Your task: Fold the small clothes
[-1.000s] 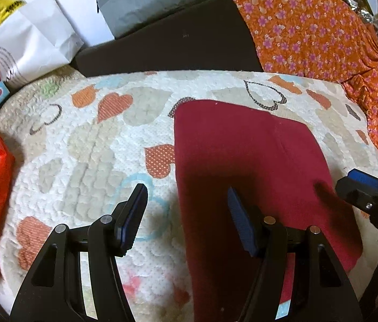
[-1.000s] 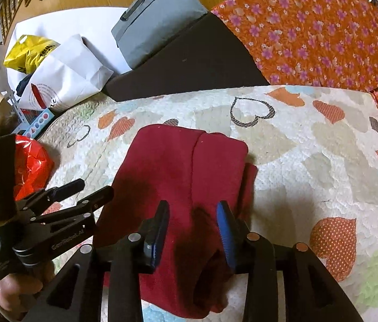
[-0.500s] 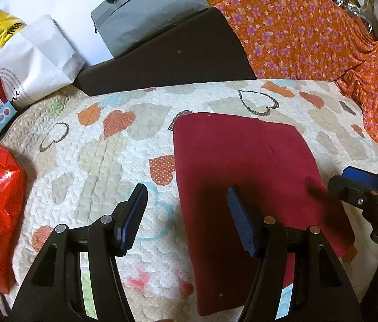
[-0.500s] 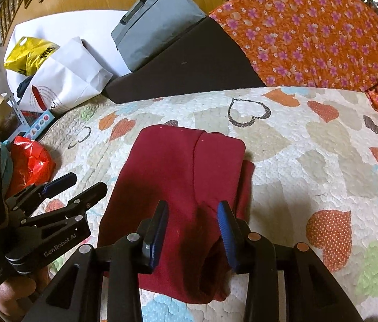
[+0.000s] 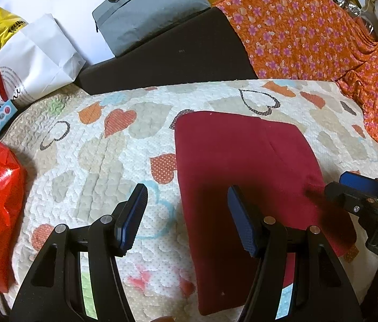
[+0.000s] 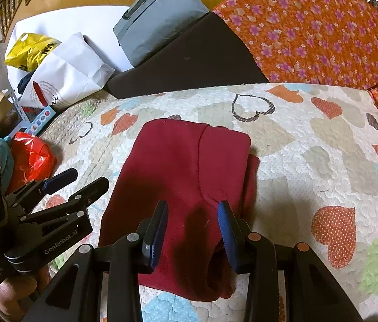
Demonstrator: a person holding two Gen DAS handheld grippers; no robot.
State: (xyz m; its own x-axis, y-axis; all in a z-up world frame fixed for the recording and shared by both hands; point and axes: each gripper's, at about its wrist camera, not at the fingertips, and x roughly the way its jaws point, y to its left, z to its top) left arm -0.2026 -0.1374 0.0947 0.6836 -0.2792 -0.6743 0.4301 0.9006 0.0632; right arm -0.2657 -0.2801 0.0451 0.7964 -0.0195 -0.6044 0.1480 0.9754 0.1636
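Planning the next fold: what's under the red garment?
The heart-print quilt lies under the red garment. A lower red layer peeks out at its right edge; anything else beneath is covered.

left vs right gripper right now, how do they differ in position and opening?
The left gripper straddles the left edge of the dark red garment, with one finger over the heart-print quilt; the right gripper hangs wholly over the garment, near its layered right side. The left jaws stand wider apart than the right ones. Both are open and hold nothing.
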